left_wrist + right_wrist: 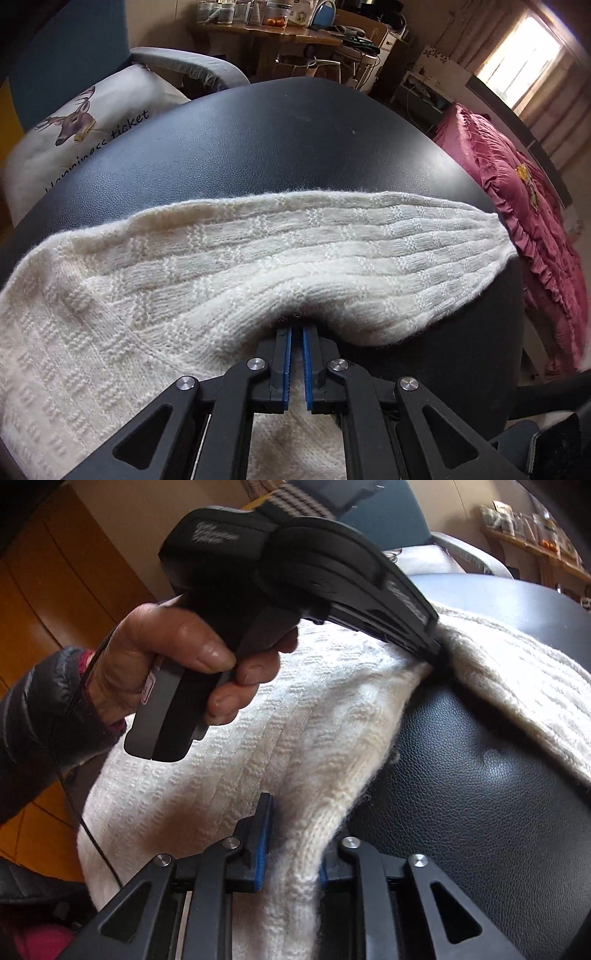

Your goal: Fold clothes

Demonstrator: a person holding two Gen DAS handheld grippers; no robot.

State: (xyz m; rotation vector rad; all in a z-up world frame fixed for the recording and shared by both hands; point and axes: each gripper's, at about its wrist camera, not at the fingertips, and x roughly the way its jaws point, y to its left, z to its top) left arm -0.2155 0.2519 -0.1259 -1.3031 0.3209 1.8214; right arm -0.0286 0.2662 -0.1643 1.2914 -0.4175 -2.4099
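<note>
A cream knitted sweater (258,251) lies across a black leather seat (258,140), one sleeve stretched to the right. My left gripper (297,328) is shut on the sleeve's near edge, where the knit puckers around its tips. In the right wrist view a person's hand (166,657) holds that left gripper (437,661), its tip buried in the bunched sweater (295,720). My right gripper (295,823) is clamped on the sweater's edge near the seat (461,794). A band of knit fills the gap between its blue pads, and the fabric partly hides the right finger.
A white cushion with a deer print (85,122) leans on a grey armchair behind the seat. A pink quilt (517,206) lies to the right. A cluttered wooden table (277,33) stands at the back. Wooden flooring (55,590) shows at the left.
</note>
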